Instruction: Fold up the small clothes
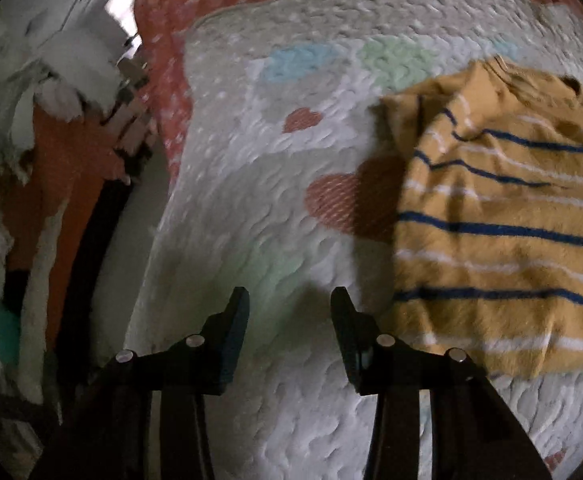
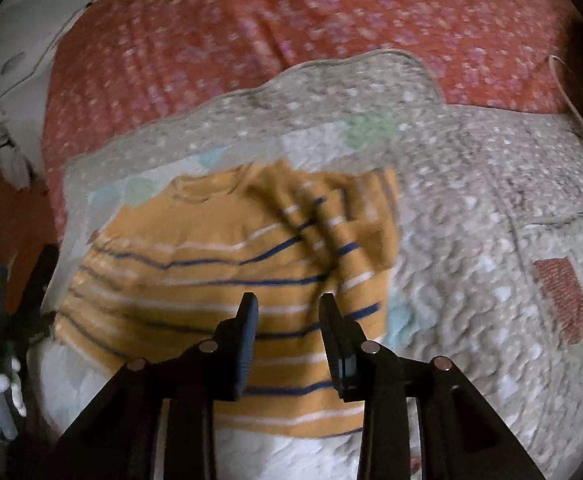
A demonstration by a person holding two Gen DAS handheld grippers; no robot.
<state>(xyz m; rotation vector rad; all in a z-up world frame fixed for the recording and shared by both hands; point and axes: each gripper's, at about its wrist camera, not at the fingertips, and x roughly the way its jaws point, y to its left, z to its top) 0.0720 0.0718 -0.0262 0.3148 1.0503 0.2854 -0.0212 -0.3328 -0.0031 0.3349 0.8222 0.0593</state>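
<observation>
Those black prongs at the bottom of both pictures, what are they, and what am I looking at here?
They are two hand-held claws, each with a camera looking along its fingers; no robot arm is involved. The left claw hangs open over a pale quilted blanket with nothing between its fingers. The right claw is open above a yellow striped shirt that lies partly folded on that blanket; it grips nothing. Under the blanket is a red dotted bedspread. Neither claw holds anything.

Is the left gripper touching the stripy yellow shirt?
Apart. In the left wrist view, the left gripper stands open over bare quilt, with the shirt lying off to its right.
</observation>
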